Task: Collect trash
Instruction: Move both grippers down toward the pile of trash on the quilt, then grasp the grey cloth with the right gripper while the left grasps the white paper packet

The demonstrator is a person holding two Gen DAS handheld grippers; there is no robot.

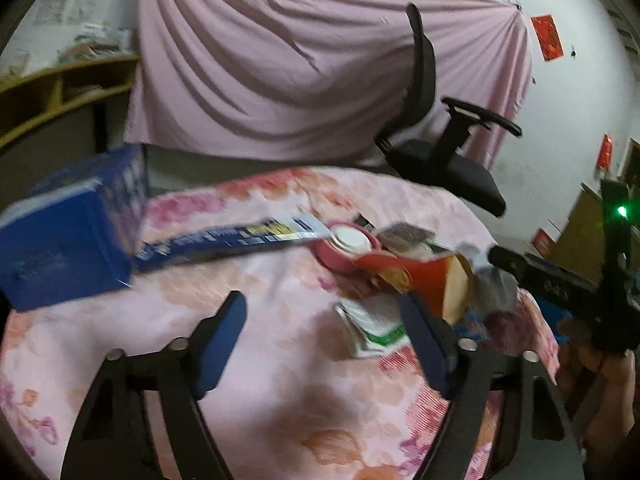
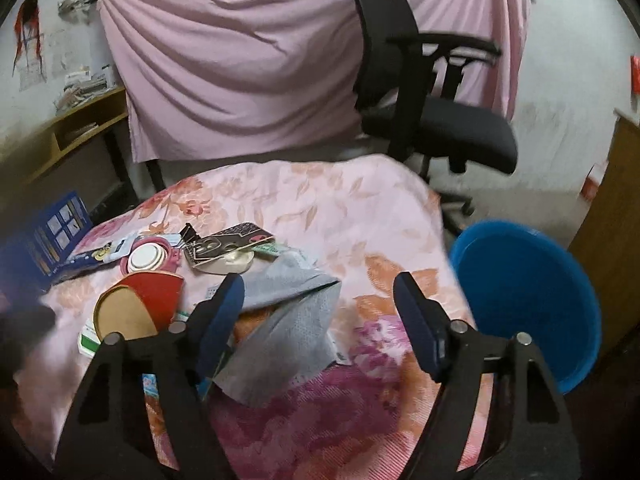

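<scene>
No legible text anywhere. Print on the blue box (image 1: 60, 236) and on the long blue and yellow wrapper (image 1: 224, 240) too blurred to make out; the same for the green and white packet (image 1: 376, 332) and the black card (image 2: 228, 244) with its pale drawing. Red paper sheets (image 1: 547, 38) on the wall too small and dim to show any characters.
</scene>
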